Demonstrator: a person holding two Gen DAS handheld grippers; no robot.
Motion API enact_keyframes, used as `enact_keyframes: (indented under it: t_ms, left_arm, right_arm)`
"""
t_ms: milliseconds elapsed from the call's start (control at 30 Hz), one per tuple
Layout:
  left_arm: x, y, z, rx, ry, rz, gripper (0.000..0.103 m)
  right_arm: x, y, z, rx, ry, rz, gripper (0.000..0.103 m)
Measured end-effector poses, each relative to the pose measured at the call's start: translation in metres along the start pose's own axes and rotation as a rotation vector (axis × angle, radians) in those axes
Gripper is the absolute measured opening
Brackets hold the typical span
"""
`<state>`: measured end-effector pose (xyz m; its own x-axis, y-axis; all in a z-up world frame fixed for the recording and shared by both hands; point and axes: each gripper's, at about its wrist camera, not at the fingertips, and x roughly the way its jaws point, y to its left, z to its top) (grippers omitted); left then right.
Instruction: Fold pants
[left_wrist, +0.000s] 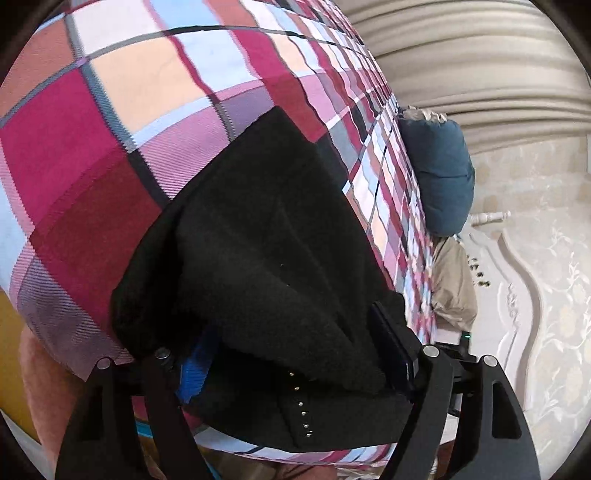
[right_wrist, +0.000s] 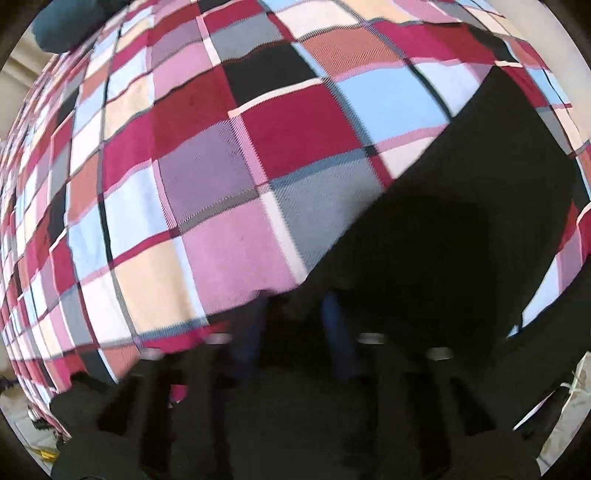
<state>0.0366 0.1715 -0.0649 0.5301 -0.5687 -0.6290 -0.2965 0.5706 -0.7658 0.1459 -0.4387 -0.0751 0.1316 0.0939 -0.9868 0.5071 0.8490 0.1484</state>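
Black pants lie on a plaid bedcover. In the left wrist view the cloth is bunched and draped between and over my left gripper, whose fingers stand wide apart with the fabric and a row of small studs between them. In the blurred right wrist view the pants spread to the right and lower part, and my right gripper sits over their edge with dark cloth between its blue-padded fingers.
A teal pillow and a beige pillow lie at the bed's far edge, against a carved cream headboard. The plaid cover stretches to the left in the right wrist view.
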Motion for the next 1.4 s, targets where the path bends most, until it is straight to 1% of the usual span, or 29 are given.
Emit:
enact_keyframes:
  t_ms: [67, 133, 200, 233, 300, 333, 367, 467, 533, 600, 633, 733, 800, 867, 900, 933, 967, 1033, 1067, 1133, 1167, 1200, 1233, 1267, 1300, 1333, 1367, 1400]
  left_arm:
    - [-0.001, -0.004, -0.002, 0.035, -0.011, 0.021, 0.076]
    - [-0.001, -0.008, -0.004, 0.064, -0.022, 0.046, 0.073]
    - [-0.001, -0.008, -0.005, 0.067, -0.027, 0.05, 0.071]
    - [-0.001, -0.007, -0.005, 0.065, -0.027, 0.052, 0.069]
    - [-0.002, -0.006, -0.006, 0.062, -0.028, 0.056, 0.066]
    - [-0.002, -0.005, -0.006, 0.061, -0.027, 0.054, 0.065]
    - [-0.003, -0.004, -0.006, 0.059, -0.026, 0.053, 0.065]
    - [-0.006, 0.0, -0.008, 0.054, -0.023, 0.045, 0.065]
    - [-0.007, 0.003, -0.01, 0.054, -0.023, 0.038, 0.065]
    - [-0.008, 0.004, -0.012, 0.065, -0.027, 0.031, 0.065]
    - [-0.009, 0.005, -0.013, 0.073, -0.03, 0.029, 0.065]
    - [-0.01, 0.007, -0.016, 0.076, -0.037, 0.023, 0.065]
    - [-0.011, 0.007, -0.017, 0.077, -0.041, 0.017, 0.065]
    - [-0.011, 0.009, -0.018, 0.072, -0.041, 0.013, 0.065]
    - [-0.011, 0.009, -0.019, 0.071, -0.039, 0.013, 0.065]
    - [-0.011, 0.009, -0.019, 0.069, -0.037, 0.012, 0.065]
    - [-0.011, 0.008, -0.019, 0.069, -0.034, 0.014, 0.065]
    - [-0.01, 0.007, -0.021, 0.068, -0.028, 0.018, 0.065]
    - [-0.011, 0.006, -0.022, 0.07, -0.027, 0.022, 0.065]
    - [-0.012, 0.005, -0.024, 0.077, -0.032, 0.034, 0.058]
    - [-0.013, 0.005, -0.025, 0.077, -0.037, 0.043, 0.055]
    - [-0.014, 0.007, -0.026, 0.075, -0.044, 0.053, 0.046]
    - [-0.015, 0.009, -0.026, 0.07, -0.049, 0.059, 0.04]
    - [-0.015, 0.012, -0.026, 0.061, -0.052, 0.061, 0.037]
    - [-0.015, 0.015, -0.026, 0.051, -0.052, 0.064, 0.03]
    - [-0.015, 0.017, -0.026, 0.047, -0.051, 0.069, 0.025]
    - [-0.016, 0.018, -0.026, 0.049, -0.051, 0.078, 0.023]
    - [-0.017, 0.018, -0.026, 0.053, -0.053, 0.085, 0.019]
  right_arm:
    - [-0.011, -0.021, -0.015, 0.02, -0.028, 0.092, 0.013]
    - [-0.021, -0.039, -0.033, 0.024, -0.069, 0.154, 0.01]
    - [-0.036, -0.067, -0.063, 0.041, -0.141, 0.244, 0.009]
    - [-0.043, -0.076, -0.075, 0.047, -0.169, 0.27, 0.009]
    - [-0.062, -0.108, -0.11, 0.079, -0.262, 0.365, 0.009]
    - [-0.069, -0.119, -0.114, 0.096, -0.29, 0.399, 0.009]
    - [-0.077, -0.136, -0.133, 0.118, -0.337, 0.449, 0.008]
    - [-0.085, -0.169, -0.182, 0.183, -0.421, 0.538, 0.008]
    - [-0.077, -0.19, -0.216, 0.238, -0.438, 0.564, 0.008]
    - [-0.061, -0.203, -0.228, 0.277, -0.432, 0.572, 0.008]
    - [-0.048, -0.212, -0.234, 0.296, -0.409, 0.577, 0.007]
    - [-0.019, -0.221, -0.236, 0.35, -0.365, 0.625, 0.007]
    - [-0.011, -0.221, -0.238, 0.37, -0.37, 0.656, 0.007]
    - [-0.009, -0.224, -0.239, 0.376, -0.377, 0.678, 0.01]
    - [-0.009, -0.224, -0.239, 0.378, -0.378, 0.691, 0.015]
    - [-0.008, -0.226, -0.239, 0.384, -0.382, 0.712, 0.025]
    - [-0.007, -0.229, -0.24, 0.397, -0.388, 0.753, 0.03]
    - [-0.007, -0.235, -0.24, 0.422, -0.392, 0.82, 0.045]
    - [-0.007, -0.235, -0.241, 0.428, -0.4, 0.841, 0.048]
    - [-0.011, -0.231, -0.241, 0.421, -0.411, 0.837, 0.054]
    - [-0.011, -0.231, -0.241, 0.416, -0.414, 0.831, 0.056]
    - [-0.013, -0.231, -0.241, 0.41, -0.416, 0.826, 0.056]
    - [-0.014, -0.231, -0.242, 0.405, -0.418, 0.816, 0.057]
    - [-0.015, -0.229, -0.241, 0.401, -0.419, 0.803, 0.056]
    - [-0.014, -0.221, -0.236, 0.392, -0.42, 0.788, 0.052]
    - [-0.017, -0.218, -0.236, 0.371, -0.422, 0.743, 0.039]
    - [-0.017, -0.214, -0.232, 0.357, -0.425, 0.709, 0.03]
    - [-0.018, -0.212, -0.231, 0.337, -0.432, 0.677, 0.014]
